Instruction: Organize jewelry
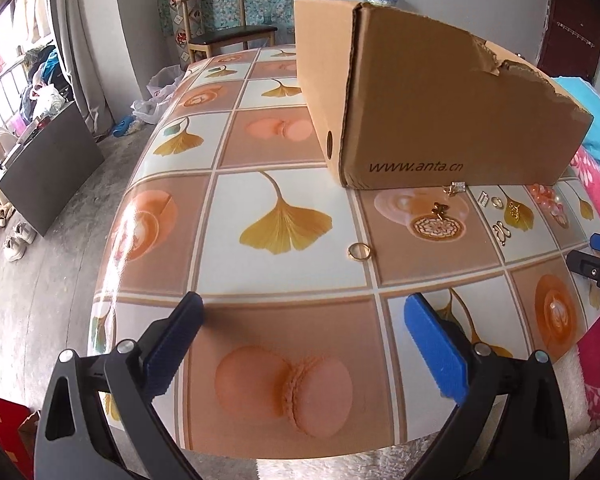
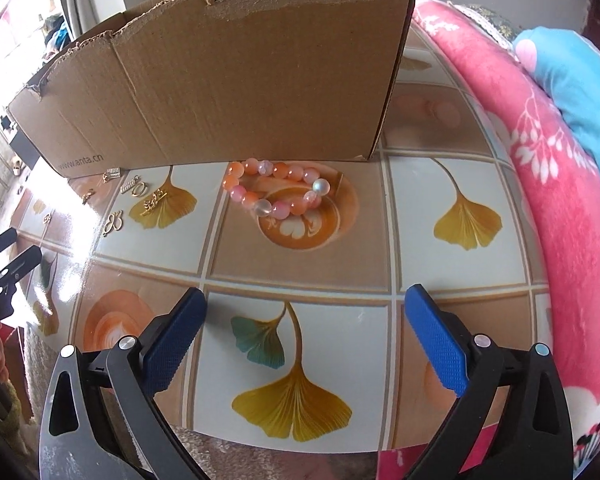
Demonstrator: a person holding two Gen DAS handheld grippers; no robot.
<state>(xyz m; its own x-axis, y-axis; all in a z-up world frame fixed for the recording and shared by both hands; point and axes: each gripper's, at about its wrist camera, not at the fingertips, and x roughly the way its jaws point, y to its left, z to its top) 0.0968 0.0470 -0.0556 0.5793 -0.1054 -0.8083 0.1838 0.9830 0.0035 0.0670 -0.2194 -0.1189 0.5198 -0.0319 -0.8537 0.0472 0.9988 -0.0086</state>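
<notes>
Both grippers, left gripper (image 1: 304, 324) and right gripper (image 2: 306, 316), gaped empty; the right should straddle the bead bracelet (image 2: 276, 192) squarely, pads low to the tabletop (image 2: 420, 184).

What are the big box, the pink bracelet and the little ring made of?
The box looks like plain brown cardboard: matte, with ragged torn edges showing ripples inside. The bracelet seems to be glass or plastic beads, glossy and partly see-through. The ring looks like shiny gold-coloured metal; real gold or not, I cannot tell.
</notes>
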